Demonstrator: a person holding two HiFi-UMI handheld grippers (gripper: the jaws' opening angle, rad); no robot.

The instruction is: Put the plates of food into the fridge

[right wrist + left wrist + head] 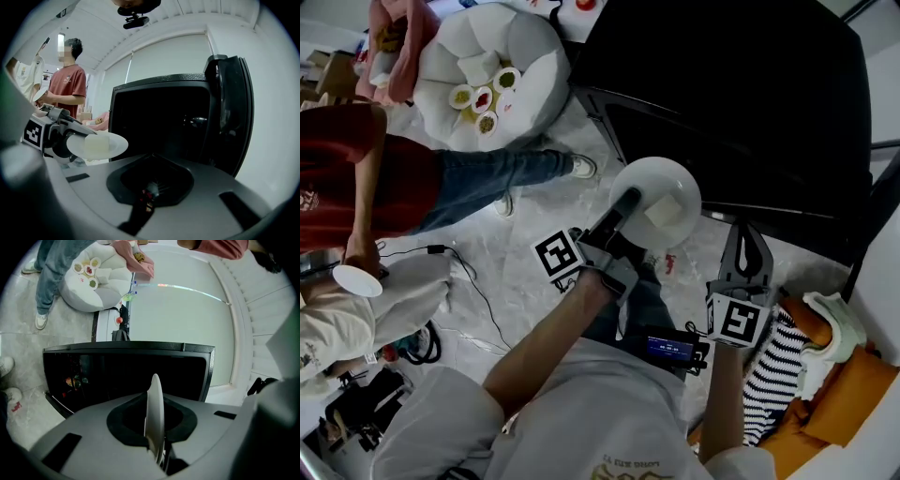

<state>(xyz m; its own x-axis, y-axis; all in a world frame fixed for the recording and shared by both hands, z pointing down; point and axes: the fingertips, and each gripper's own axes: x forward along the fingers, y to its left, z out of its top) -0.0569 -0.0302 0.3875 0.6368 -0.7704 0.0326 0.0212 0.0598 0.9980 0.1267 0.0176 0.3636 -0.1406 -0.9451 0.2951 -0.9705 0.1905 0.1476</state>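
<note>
Mid-carry, the left tool (pixel 626 202) clamps the rim of a round white plate (pixel 661 183) with a pale food cube (pixel 664 214), level before the open black fridge (pixel 741 103); the right tool (pixel 743 234) is narrow and empty; next, I judge, slide the plate in flat.

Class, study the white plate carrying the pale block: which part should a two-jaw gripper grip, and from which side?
Take the thin rim, edge-on from the side, one jaw above, one below, as the left gripper does. The white plate is shallow and level; the pale block sits inboard, leaving the rim free.
</note>
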